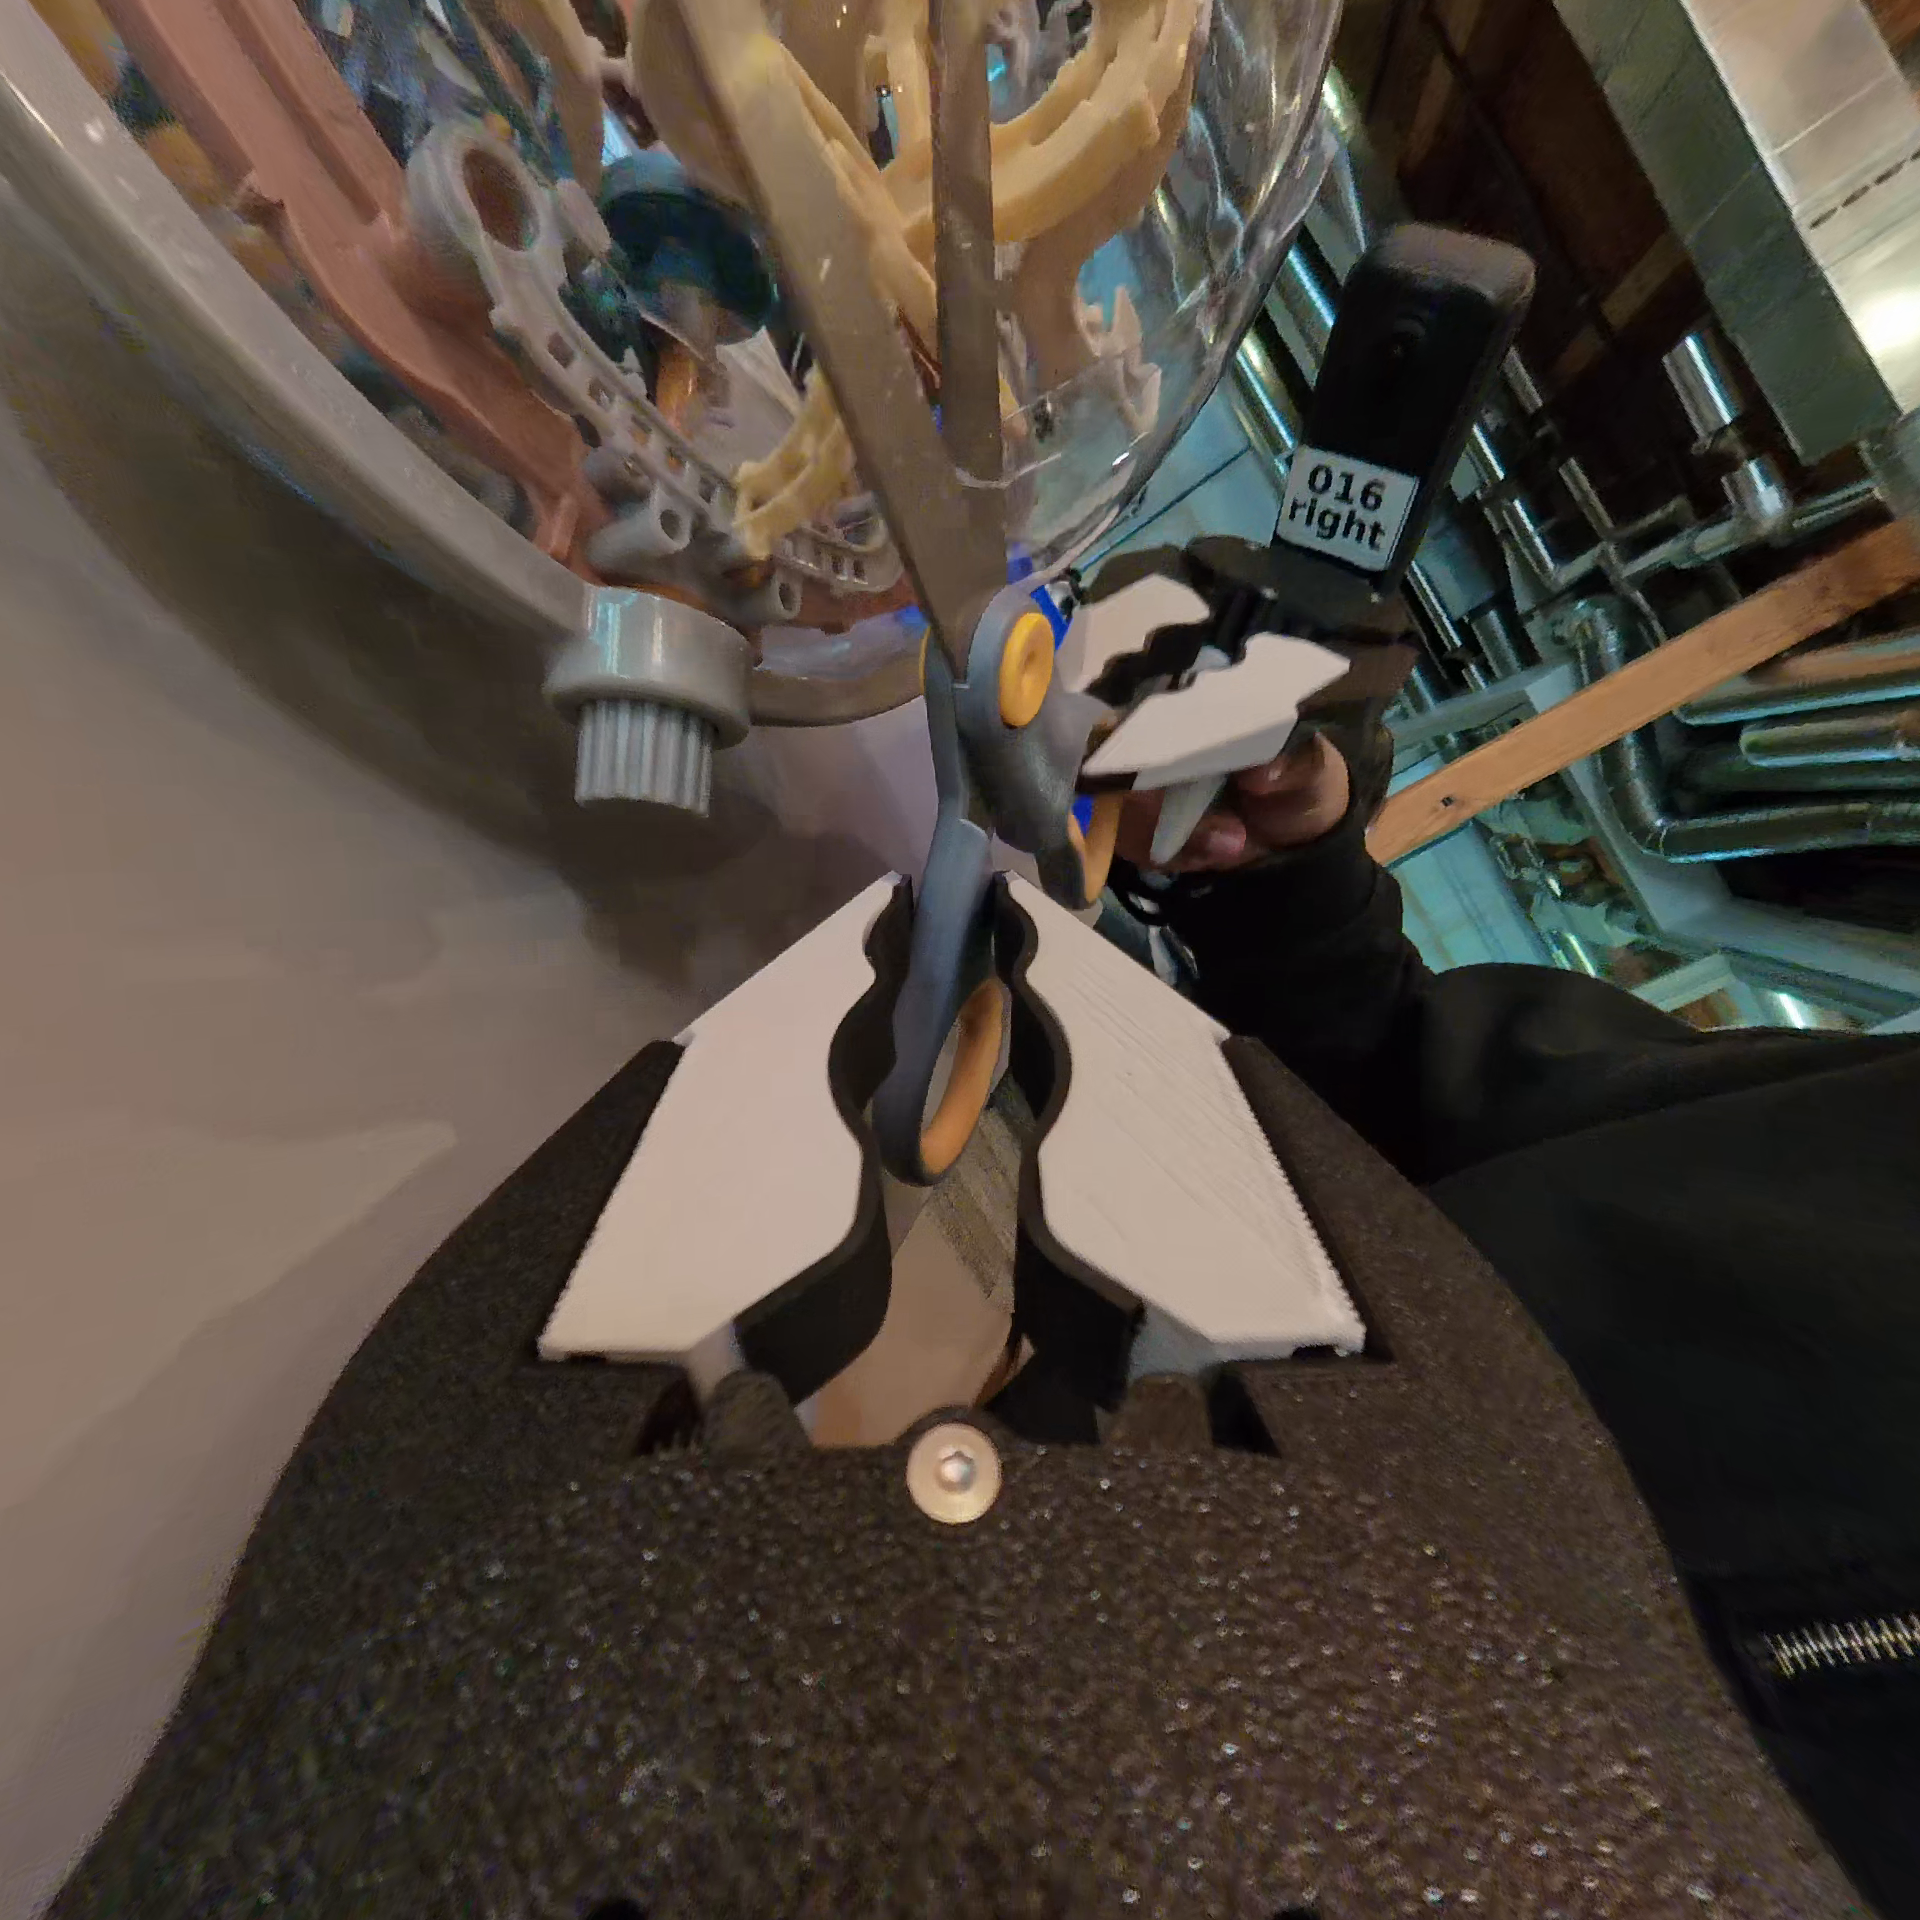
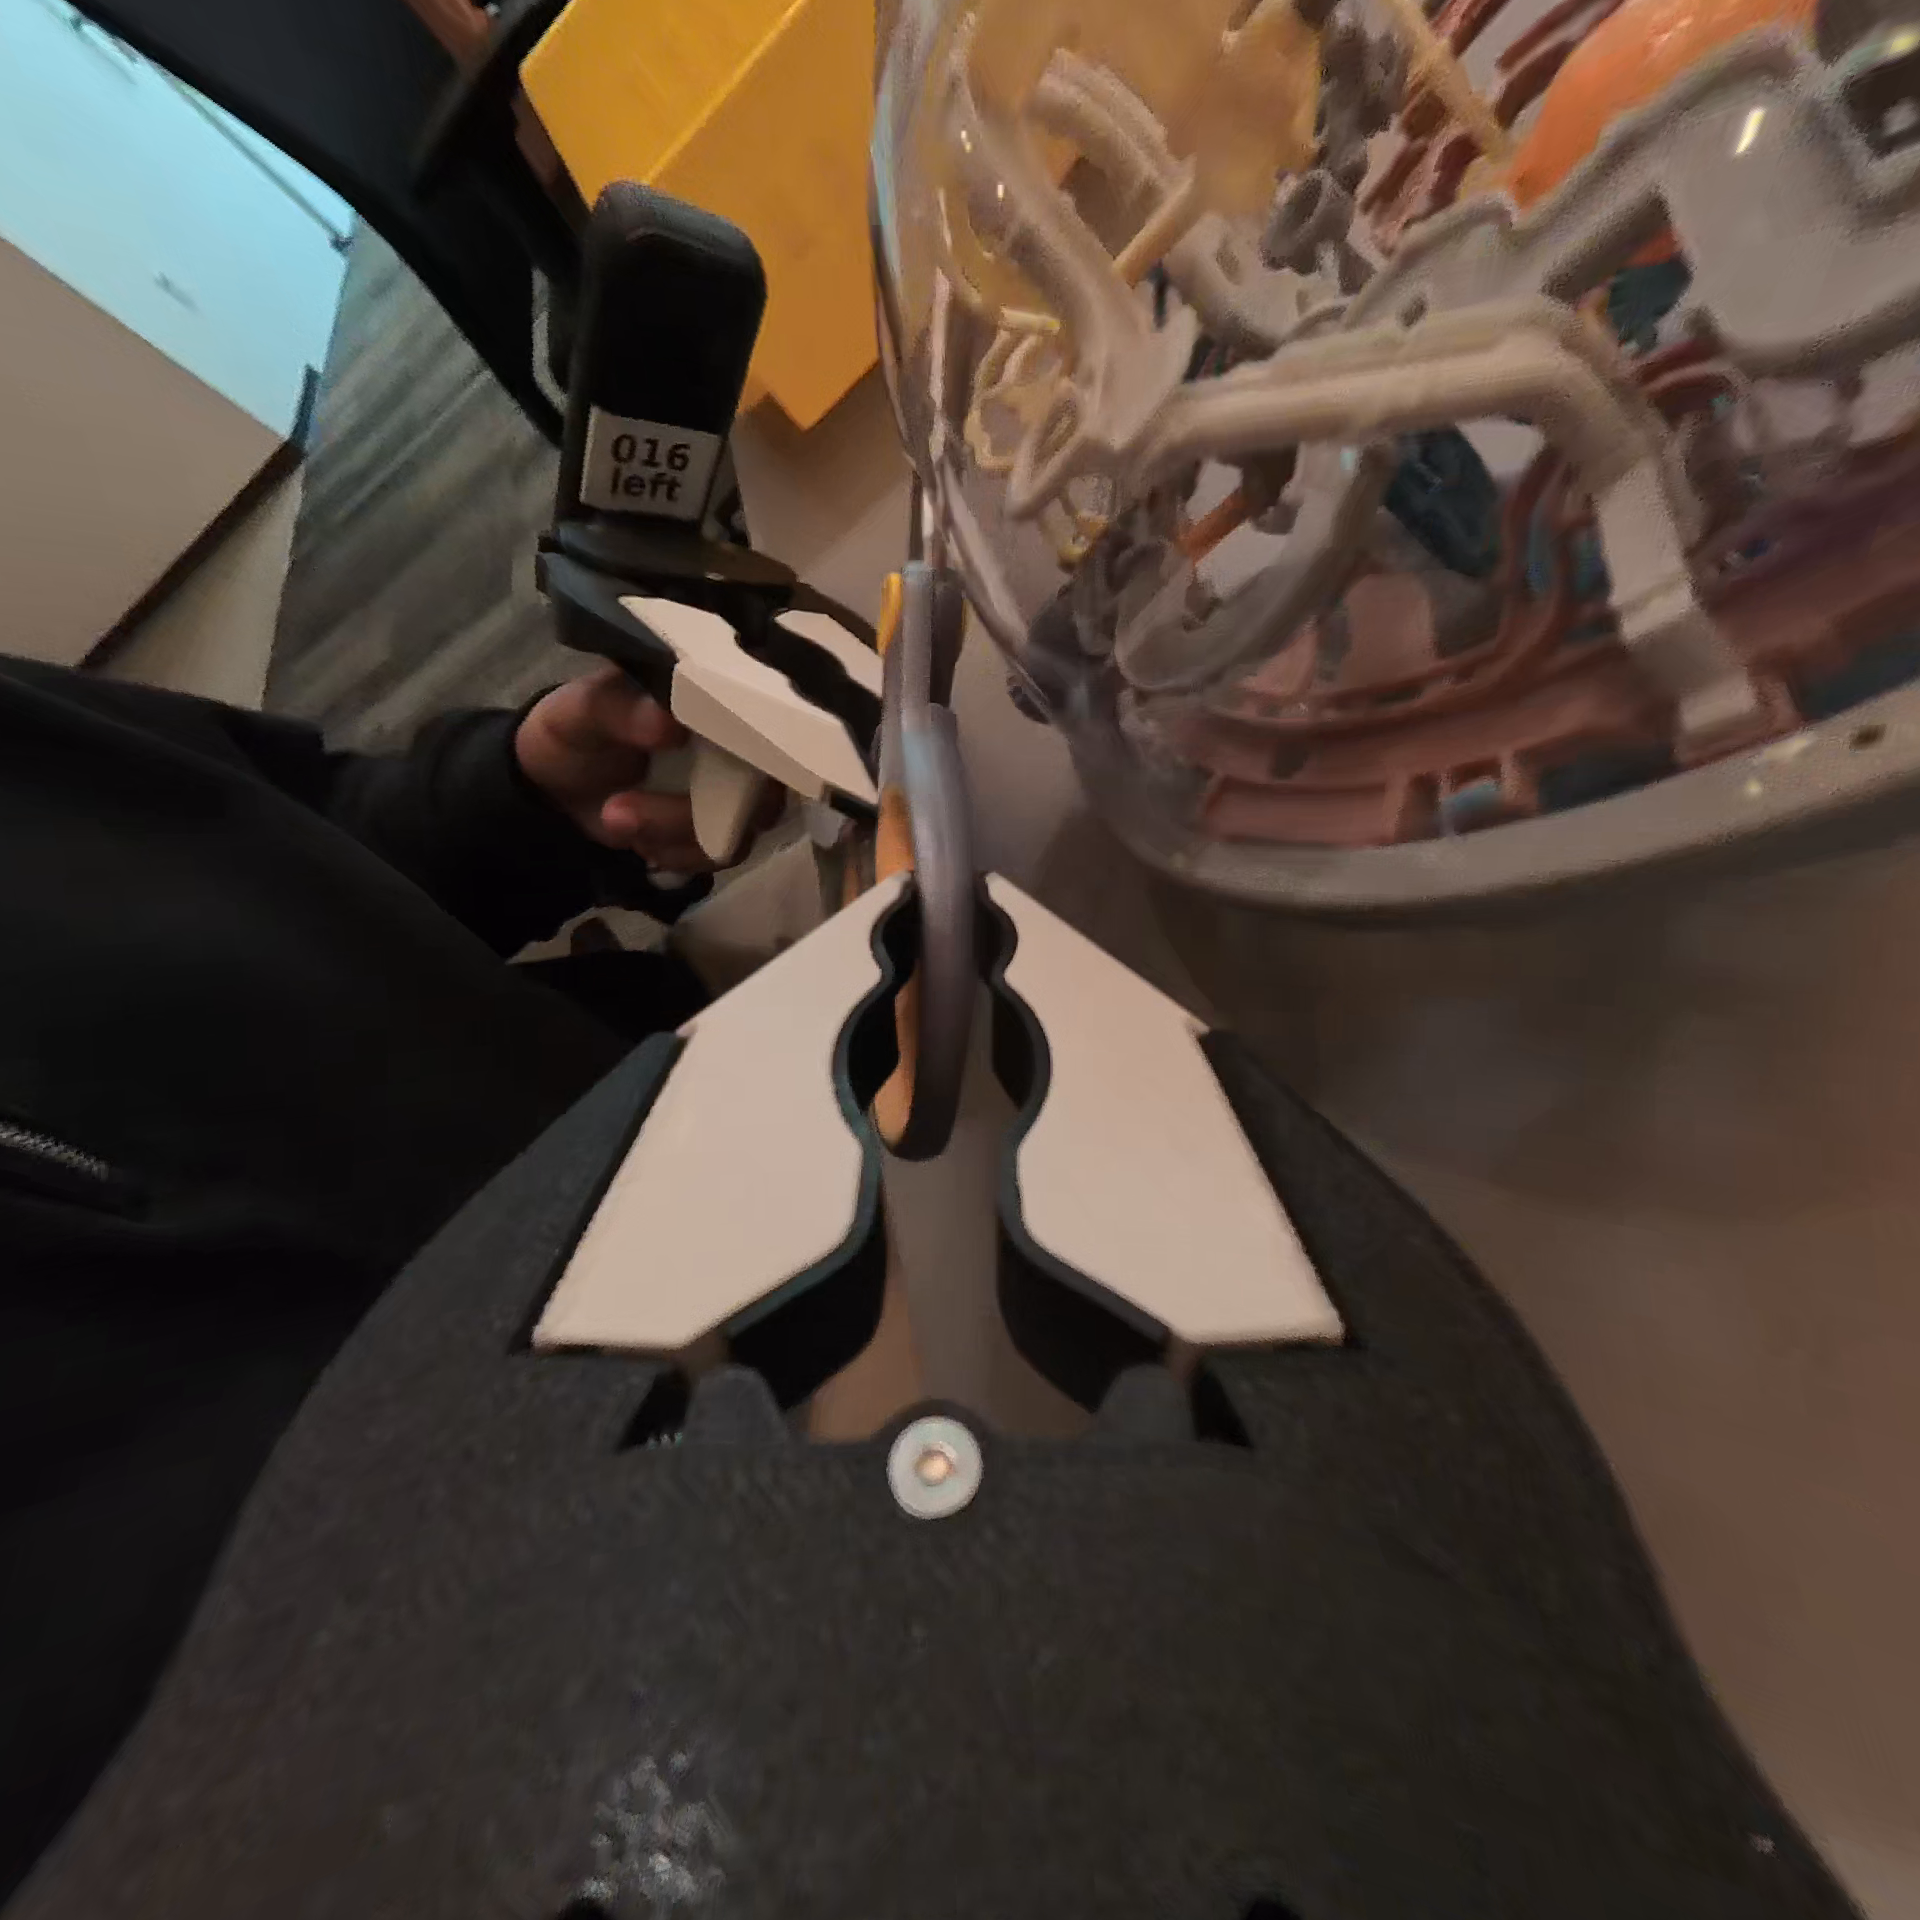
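A pair of scissors (image 1: 1023,665) with grey handles lined in orange and an orange pivot is held between both grippers. Its steel blades (image 1: 831,312) are spread open and point up against a clear plastic maze ball (image 1: 468,260). My left gripper (image 1: 951,894) is shut on one handle loop (image 1: 935,1060). My right gripper (image 1: 1086,696) shows just right of the pivot, closed on the other handle loop. In the right wrist view, my right gripper (image 2: 943,894) is shut on a handle loop (image 2: 940,1018). The left gripper (image 2: 868,727) is beside it, and the ball (image 2: 1351,468) is close on the right.
The ball has a grey rim (image 1: 312,416) with a ribbed knob (image 1: 644,727) and stands on a pale grey tabletop (image 2: 1558,1143). A yellow box (image 2: 727,156) lies behind. A person's black sleeves (image 1: 1558,1195) hold the grippers. Metal ducts and a wooden beam (image 1: 1662,665) are overhead. The left gripper's tips are roughly 4 cm from the right gripper's.
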